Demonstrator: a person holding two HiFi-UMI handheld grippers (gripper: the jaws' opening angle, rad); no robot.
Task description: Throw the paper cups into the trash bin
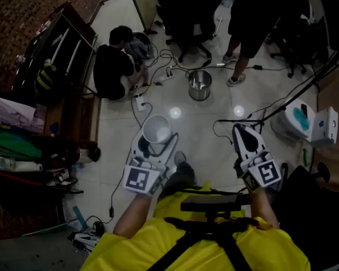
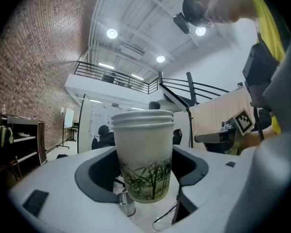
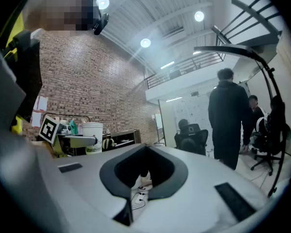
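Note:
A stack of white paper cups (image 1: 156, 129) with a green bamboo print (image 2: 144, 159) stands upright between the jaws of my left gripper (image 1: 156, 135), which grips its sides and holds it in the air above the tiled floor. The round metal trash bin (image 1: 199, 85) stands on the floor farther ahead and a little to the right; it shows small below the cups (image 2: 126, 203) in the left gripper view. My right gripper (image 1: 241, 131) hangs at the right with its jaws together and nothing between them (image 3: 144, 171).
A person in black crouches on the floor (image 1: 114, 61) by cables and a power strip (image 1: 140, 101). Another person stands (image 1: 246, 33) past the bin, with office chairs (image 1: 186, 16) at the back. Dark shelves (image 1: 62, 55) line the left, and a white unit (image 1: 305, 123) stands at the right.

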